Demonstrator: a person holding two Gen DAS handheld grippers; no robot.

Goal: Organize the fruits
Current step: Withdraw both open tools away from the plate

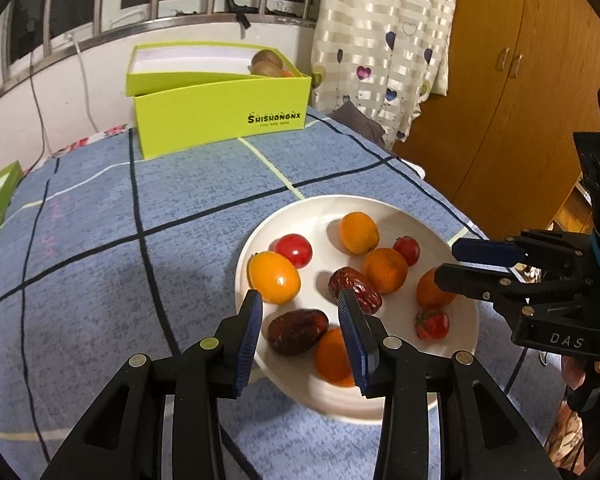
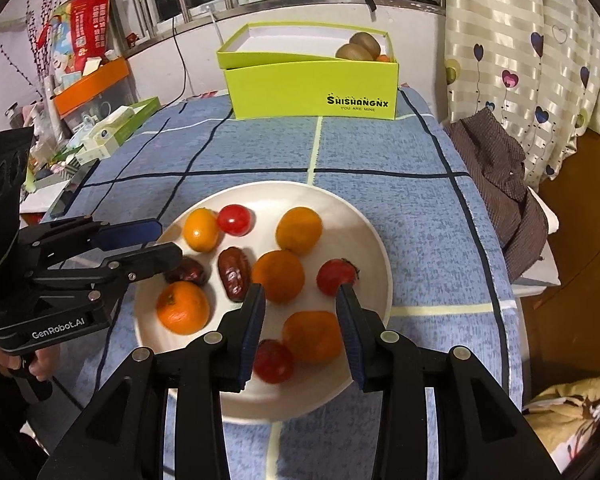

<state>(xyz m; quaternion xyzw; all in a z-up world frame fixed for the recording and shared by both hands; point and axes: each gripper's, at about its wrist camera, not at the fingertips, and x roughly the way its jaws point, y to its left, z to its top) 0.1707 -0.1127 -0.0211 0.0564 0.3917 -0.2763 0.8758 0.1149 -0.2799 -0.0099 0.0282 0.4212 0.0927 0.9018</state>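
Note:
A white plate (image 1: 300, 212) (image 2: 374, 248) on the blue checked cloth holds several oranges, red tomatoes and two brown dates. My left gripper (image 1: 300, 300) is open over the plate's near-left side, with a date (image 1: 296, 330) between its fingers. It also shows in the right wrist view (image 2: 162, 240). My right gripper (image 2: 300, 294) is open above an orange (image 2: 312, 336) and a tomato (image 2: 274, 360) at the plate's near edge. It also shows in the left wrist view (image 1: 446, 258), beside an orange (image 1: 430, 292). A lime-green box (image 1: 220, 104) (image 2: 312, 80) at the table's far end holds kiwis (image 2: 364, 46).
A brown cloth (image 2: 496, 184) drapes over the table's right edge. Small boxes and clutter (image 2: 100, 128) lie at the left edge. A curtain (image 2: 520, 40) and a wooden wardrobe (image 1: 512, 80) stand to the right.

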